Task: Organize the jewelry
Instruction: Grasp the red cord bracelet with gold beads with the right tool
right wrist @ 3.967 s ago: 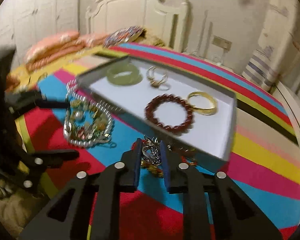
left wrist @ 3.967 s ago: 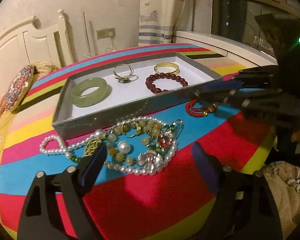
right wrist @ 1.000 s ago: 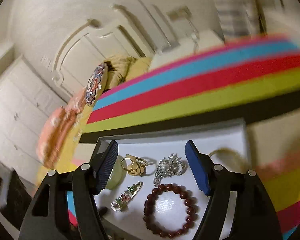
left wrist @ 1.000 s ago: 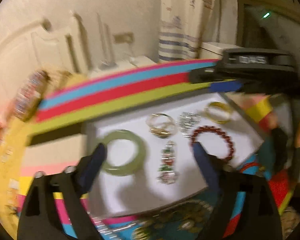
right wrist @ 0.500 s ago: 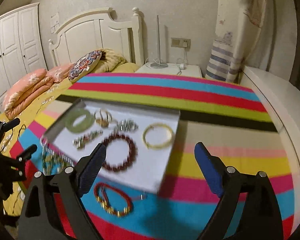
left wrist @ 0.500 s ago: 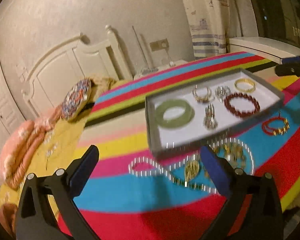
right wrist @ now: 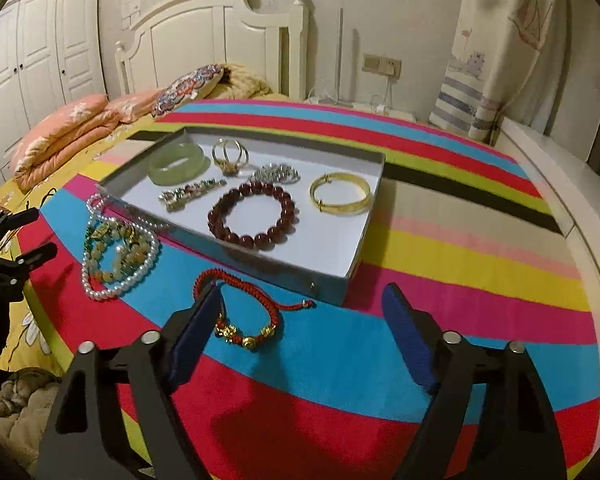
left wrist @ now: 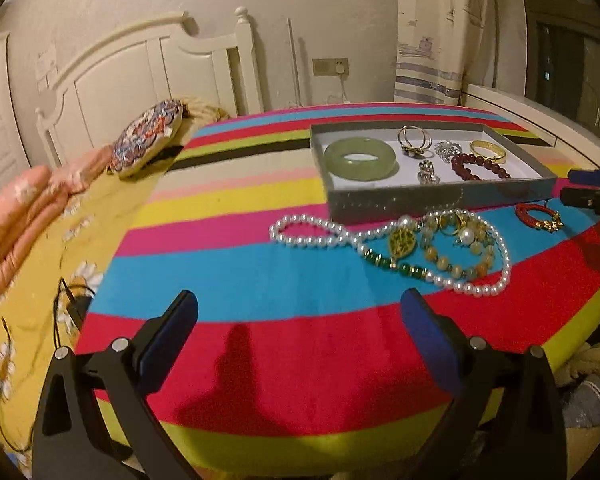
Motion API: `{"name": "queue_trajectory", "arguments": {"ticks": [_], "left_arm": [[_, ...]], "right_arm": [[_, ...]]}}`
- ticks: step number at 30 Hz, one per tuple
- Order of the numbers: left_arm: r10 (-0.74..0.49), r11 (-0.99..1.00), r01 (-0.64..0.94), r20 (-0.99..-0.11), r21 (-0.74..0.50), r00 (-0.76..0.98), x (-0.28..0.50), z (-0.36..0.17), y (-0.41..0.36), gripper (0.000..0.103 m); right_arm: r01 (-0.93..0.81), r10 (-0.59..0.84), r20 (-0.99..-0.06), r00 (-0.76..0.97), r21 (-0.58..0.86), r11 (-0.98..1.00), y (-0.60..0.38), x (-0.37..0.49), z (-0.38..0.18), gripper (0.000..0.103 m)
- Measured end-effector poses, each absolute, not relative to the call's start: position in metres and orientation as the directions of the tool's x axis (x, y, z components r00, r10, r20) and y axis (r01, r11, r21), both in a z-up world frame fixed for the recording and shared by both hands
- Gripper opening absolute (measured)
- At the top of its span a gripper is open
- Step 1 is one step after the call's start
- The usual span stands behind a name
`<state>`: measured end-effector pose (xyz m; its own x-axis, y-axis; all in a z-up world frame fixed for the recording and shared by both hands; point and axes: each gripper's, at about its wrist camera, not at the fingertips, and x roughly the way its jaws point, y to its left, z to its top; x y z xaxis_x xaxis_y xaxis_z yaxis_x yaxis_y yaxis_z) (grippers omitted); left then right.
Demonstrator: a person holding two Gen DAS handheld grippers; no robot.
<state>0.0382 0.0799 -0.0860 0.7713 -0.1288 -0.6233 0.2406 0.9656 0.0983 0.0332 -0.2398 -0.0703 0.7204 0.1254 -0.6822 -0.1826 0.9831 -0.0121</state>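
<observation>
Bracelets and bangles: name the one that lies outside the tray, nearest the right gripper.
The red cord bracelet with gold beads, on the blue stripe just ahead of the open right gripper. The others lie inside the tray.

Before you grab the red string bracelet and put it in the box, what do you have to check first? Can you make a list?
1. Right gripper open and holding nothing: ok.
2. Red string bracelet lying free on the striped cloth, outside the box: ok.
3. Bracelet centred between the fingers: not ok, it sits by the left-hand finger.
4. Bare spot in the box: ok, near the corner past the red bead bracelet.
5. Left gripper out of the way: ok, by the pearl necklace.
</observation>
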Motion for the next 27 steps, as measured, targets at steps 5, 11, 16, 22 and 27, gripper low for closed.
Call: {"name": "queue_trajectory", "arguments": {"ticks": [5, 11, 16, 22, 27], "left_arm": [[-0.196, 0.961, 0.275, -0.623, 0.032, 0.757, 0.034, -0.084, 0.081, 0.100], [-0.255, 0.936, 0.350, -0.624, 0.031, 0.738, 0.031, -0.079, 0.060, 0.093], [-0.276, 0.922, 0.386, -0.640, 0.035, 0.717, 0.028, -0.084, 0.047, 0.089], [-0.295, 0.915, 0.403, -0.639, 0.026, 0.711, 0.026, -0.083, 0.045, 0.088], [-0.310, 0.913, 0.408, -0.641, 0.006, 0.702, 0.026, -0.084, 0.046, 0.083]], "right_arm": [[-0.175, 0.148, -0.715, 0.683, 0.036, 0.984, -0.242, 0.043, -0.081, 0.049], [-0.184, 0.131, -0.733, 0.667, 0.009, 0.983, -0.238, 0.049, -0.083, 0.043], [-0.221, 0.155, -0.742, 0.652, 0.010, 0.975, -0.230, 0.048, -0.082, 0.034], [-0.250, 0.134, -0.754, 0.643, -0.041, 0.967, -0.221, 0.055, -0.083, 0.035], [-0.282, 0.097, -0.747, 0.657, -0.125, 0.951, -0.213, 0.054, -0.086, 0.029]]}}
